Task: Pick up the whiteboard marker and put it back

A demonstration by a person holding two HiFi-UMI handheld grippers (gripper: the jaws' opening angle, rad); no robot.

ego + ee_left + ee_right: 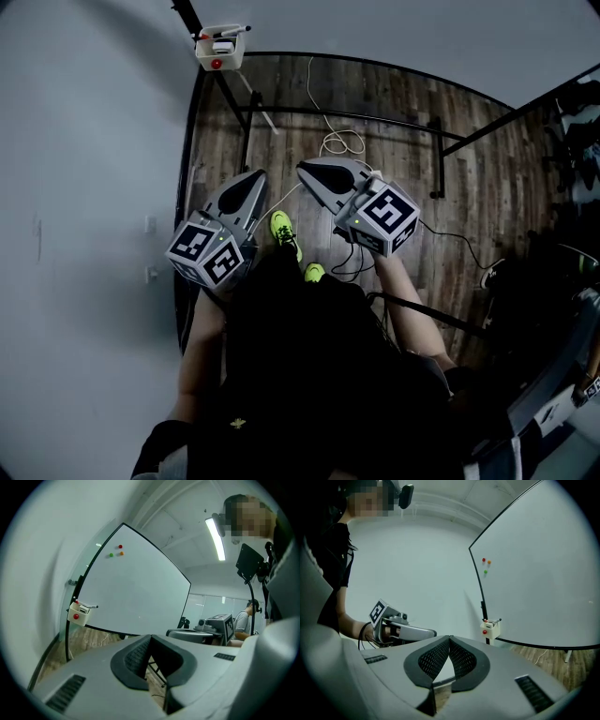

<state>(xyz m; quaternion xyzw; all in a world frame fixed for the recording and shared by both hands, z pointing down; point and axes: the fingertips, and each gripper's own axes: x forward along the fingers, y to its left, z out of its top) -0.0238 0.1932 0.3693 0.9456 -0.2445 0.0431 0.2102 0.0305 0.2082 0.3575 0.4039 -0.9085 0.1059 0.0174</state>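
Dark clothing (309,375) fills the bottom of the head view. Just beyond it we see both grippers held over the wooden floor (394,122): the left gripper (255,176) and the right gripper (305,169), each with its jaws pressed together on nothing. Their cubes carry black-and-white square patterns (the only markings we can make out; no lettering is legible). The whiteboard marker (230,31) lies on top of a small white holder (225,52) at the lower corner of the whiteboard (422,37), well apart from both grippers.

From the left gripper view, the closed pads point toward the board. The marker rests across the holder above its red button (76,616), and red, green and orange magnets (120,547) dot the board.

From the right gripper view, the pads meet at their tips, and the marker sits on the holder well ahead.
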